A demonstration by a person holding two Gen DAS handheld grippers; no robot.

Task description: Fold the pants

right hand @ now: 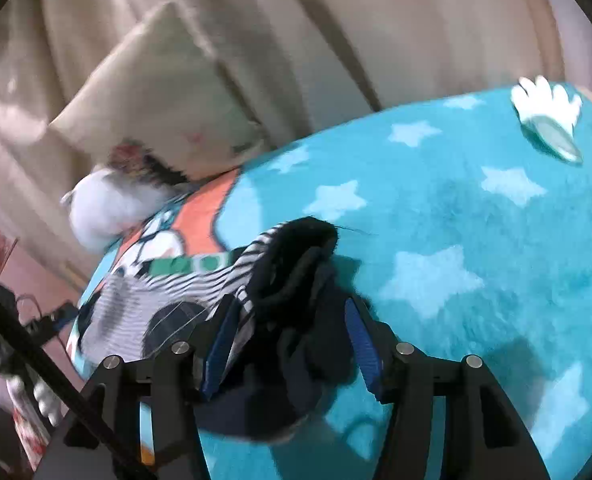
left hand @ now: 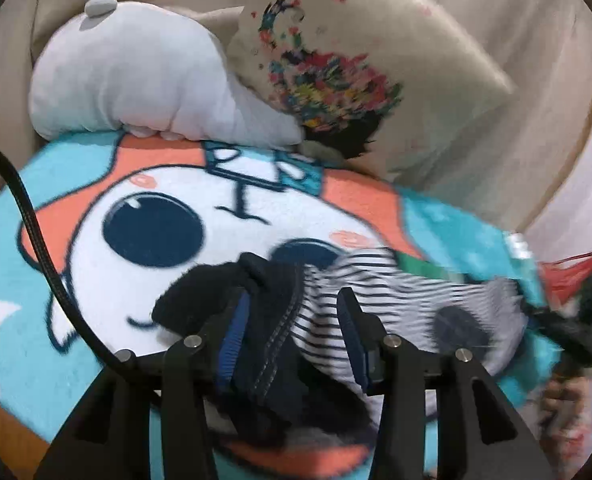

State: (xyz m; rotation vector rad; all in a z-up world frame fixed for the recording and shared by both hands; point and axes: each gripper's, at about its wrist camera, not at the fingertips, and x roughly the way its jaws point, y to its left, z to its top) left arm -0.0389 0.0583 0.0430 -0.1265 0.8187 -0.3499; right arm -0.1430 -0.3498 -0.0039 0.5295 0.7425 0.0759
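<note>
Left gripper [left hand: 296, 328] tilted down over striped pants [left hand: 376, 300], blue pads apart. Dark waistband [left hand: 263, 320] bunched between the jaws, against the left pad; a gap shows at the right pad. Under the pants, a teal cartoon blanket [left hand: 95, 280]. Beyond the gripper, grey plush [left hand: 135, 80] and printed pillow [left hand: 356, 60]. Black cable [left hand: 43, 256] curves past on its left.

A turquoise fleece blanket [right hand: 476, 208] with pale stars and a cartoon face covers the surface. Behind it a beige cushion [left hand: 376, 40] with a colourful print leans on beige upholstery [right hand: 436, 20], beside a white plush toy [left hand: 135, 76]. The light is soft
</note>
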